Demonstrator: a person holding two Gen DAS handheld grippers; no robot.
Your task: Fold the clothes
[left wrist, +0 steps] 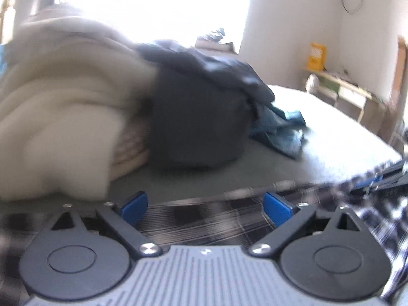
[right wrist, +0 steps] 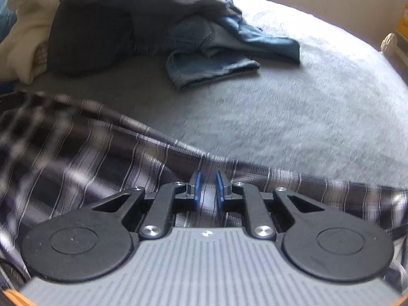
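Right under your right gripper (right wrist: pixel 208 188) lies the dark plaid shirt with thin white stripes (right wrist: pixel 84 168), spread across the near edge of the grey fabric-covered surface (right wrist: pixel 293 117). Its blue-padded fingers (right wrist: pixel 196 187) stand close together with only a narrow gap, and shirt cloth shows in that gap; whether they actually pinch it you cannot tell from this view.

Your left gripper (left wrist: pixel 205 207) has its blue pads (left wrist: pixel 134 207) spread wide, nothing between them, hovering over the same plaid shirt (left wrist: pixel 193 219), whose edge runs off towards 3 o'clock in the left wrist view. That view is blurred.

Around you, in the right wrist view: at 11 o'clock a rumpled dark grey garment (right wrist: pixel 97 33) sits in a heap, touching a cream fleece garment (right wrist: pixel 25 30) at 10 o'clock. At 12 o'clock crumpled blue denim jeans (right wrist: pixel 216 51) spill out from under the grey heap onto the bare grey surface. These clothes lie well apart from the shirt, with open surface between.

In the left wrist view the cream fleece (left wrist: pixel 58 117) fills 9 to 11 o'clock and blocks whatever is behind it; the grey heap (left wrist: pixel 199 117) stands at 12 o'clock, the denim (left wrist: pixel 280 127) at 1 o'clock. At 2 o'clock a yellow box (left wrist: pixel 316 56) stands on a pale wooden shelf (left wrist: pixel 339 86) against the white wall; its print is too small to read. No brand or writing is legible anywhere.
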